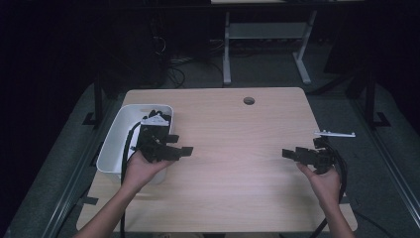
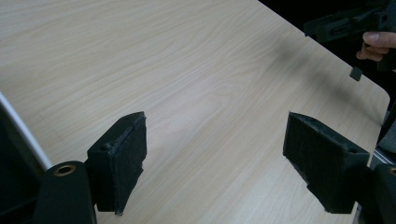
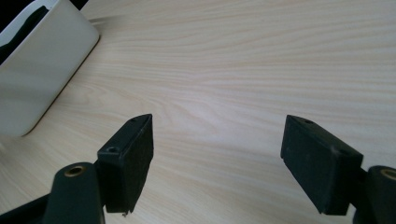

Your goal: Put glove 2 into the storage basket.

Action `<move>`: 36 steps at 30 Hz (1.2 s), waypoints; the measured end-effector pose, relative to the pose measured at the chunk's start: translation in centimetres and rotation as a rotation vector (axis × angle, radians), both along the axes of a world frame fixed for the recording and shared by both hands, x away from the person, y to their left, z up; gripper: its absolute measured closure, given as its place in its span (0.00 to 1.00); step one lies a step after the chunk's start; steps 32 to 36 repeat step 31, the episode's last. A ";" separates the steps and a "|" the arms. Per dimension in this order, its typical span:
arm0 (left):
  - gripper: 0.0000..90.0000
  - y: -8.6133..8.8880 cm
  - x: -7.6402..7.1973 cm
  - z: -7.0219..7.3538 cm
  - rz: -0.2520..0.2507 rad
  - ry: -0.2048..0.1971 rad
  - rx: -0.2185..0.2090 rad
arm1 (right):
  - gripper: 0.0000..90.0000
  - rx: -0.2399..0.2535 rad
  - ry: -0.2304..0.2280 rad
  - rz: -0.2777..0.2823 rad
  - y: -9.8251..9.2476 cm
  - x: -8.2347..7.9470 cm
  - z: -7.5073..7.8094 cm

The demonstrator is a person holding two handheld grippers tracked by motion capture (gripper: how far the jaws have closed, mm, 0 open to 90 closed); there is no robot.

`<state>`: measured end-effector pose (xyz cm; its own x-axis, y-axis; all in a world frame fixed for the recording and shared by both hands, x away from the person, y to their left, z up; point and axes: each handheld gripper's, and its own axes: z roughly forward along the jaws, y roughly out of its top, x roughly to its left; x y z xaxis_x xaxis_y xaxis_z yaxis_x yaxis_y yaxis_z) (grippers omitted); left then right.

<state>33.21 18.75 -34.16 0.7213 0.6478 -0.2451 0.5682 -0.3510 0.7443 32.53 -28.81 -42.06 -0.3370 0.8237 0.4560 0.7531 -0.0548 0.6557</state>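
**Ana:** Forearms come in at the bottom of the high view, each hand carrying a gripper. The left gripper [image 1: 182, 151] hangs just beside the white bin [image 1: 113, 148]; the right gripper [image 1: 288, 153] is well apart from it, near the right edge of the tabletop [image 1: 237, 148].

**Ben:** Are they holding anything?

**Ana:** No. Both are released: in each gripper view the 2 black jaws stand wide apart with bare wood between them.

**Ben:** So where is the thing to work on?

**Ana:** My guess is the white bin, at the left edge of the tabletop. The left gripper is nearest to it, its body over the bin's near right corner, jaws pointing away toward the middle.

**Ben:** How would you do the reach well?

**Ana:** I'd turn the left gripper toward the rim first, keep the jaws wide, and straddle the wall squarely before closing. The trailing cable hangs over the bin, so I'd watch that it doesn't snag.

**Ben:** What does one camera add over another?

**Ana:** The right gripper view shows the bin's smooth outer wall [image 3: 37, 70] from low down, while the high view looks down on its rim. The left gripper view catches the other hand [image 2: 376, 44] far off.
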 end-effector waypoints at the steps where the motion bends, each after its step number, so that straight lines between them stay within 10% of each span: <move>1: 0.23 -0.1 0.0 -0.1 -0.008 -0.004 0.005 | 0.28 0.000 -0.002 -0.002 -0.2 -0.2 -0.2; 36: 0.21 -3.8 -3.3 -3.8 -0.068 -0.026 0.016 | 0.27 -0.070 -0.037 0.050 -1.5 -5.7 -2.8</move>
